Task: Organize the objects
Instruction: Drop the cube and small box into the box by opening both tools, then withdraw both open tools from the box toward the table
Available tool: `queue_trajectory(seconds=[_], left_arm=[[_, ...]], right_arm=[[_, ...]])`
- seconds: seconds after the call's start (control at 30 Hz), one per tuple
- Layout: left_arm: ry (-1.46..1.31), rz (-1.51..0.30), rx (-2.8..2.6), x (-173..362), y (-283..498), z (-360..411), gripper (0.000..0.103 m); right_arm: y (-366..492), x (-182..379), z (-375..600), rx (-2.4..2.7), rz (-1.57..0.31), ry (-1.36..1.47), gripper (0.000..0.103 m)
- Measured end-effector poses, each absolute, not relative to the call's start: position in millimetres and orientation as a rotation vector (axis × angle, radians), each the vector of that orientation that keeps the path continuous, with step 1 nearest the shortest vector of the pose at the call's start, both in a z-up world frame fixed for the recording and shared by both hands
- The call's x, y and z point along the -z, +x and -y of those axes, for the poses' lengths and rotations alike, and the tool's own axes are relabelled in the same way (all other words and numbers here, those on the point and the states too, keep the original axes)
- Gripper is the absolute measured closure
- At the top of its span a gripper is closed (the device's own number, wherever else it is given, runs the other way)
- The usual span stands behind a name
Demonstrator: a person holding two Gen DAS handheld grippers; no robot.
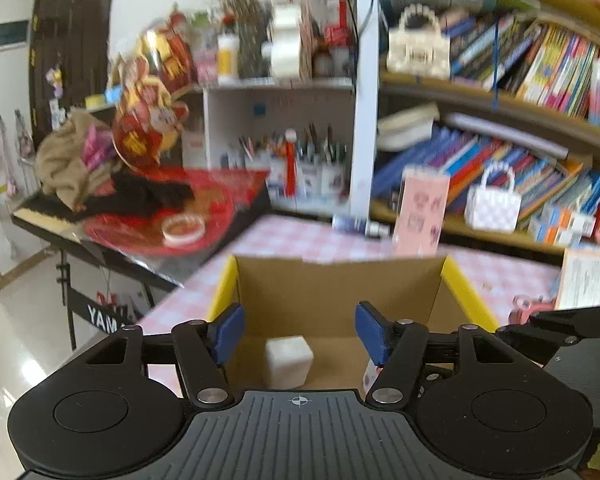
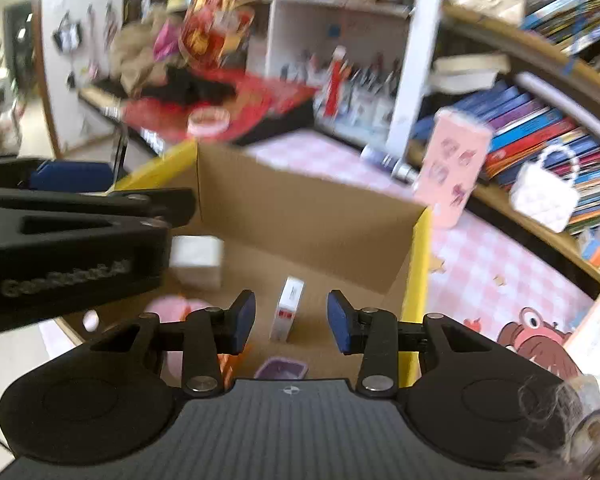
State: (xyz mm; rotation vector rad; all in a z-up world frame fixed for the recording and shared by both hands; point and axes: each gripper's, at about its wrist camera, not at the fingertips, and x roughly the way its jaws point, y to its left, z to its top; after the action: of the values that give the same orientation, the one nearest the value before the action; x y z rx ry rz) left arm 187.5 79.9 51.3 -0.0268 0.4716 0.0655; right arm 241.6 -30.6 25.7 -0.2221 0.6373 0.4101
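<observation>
Hovering over cardboard box [image 1: 332, 292], left gripper [image 1: 300, 334] spread — right gripper [image 2: 291, 317] too

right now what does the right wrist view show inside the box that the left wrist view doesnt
Only the right wrist view shows the small purple tray on the box floor, and the whole slim carton standing upright. Only the left wrist view shows the YAMAHA keyboard stand. Both show the cardboard box, the white cube inside it, the pink carton behind it, and both grippers open: left gripper, right gripper.
</observation>
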Motion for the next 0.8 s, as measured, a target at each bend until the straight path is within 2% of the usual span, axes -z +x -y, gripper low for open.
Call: queue_trajectory(seconds=[0.33,0.47,0.8], left_arm=[[-0.047,-0.404,-0.096,-65,114,-93,0.033],[-0.005,-0.412,-0.118,-56,85,-94,0.029],[-0.04,-0.529,-0.108,-27,24,-105,0.029]], right_arm=[[171,-52,35,-0.356,-0.504,-0.151,0.064],[139,-44,35,-0.335,-0.54,-0.129,0.063],[69,-15,23,-0.299,-0.648,-0.163,0.062]])
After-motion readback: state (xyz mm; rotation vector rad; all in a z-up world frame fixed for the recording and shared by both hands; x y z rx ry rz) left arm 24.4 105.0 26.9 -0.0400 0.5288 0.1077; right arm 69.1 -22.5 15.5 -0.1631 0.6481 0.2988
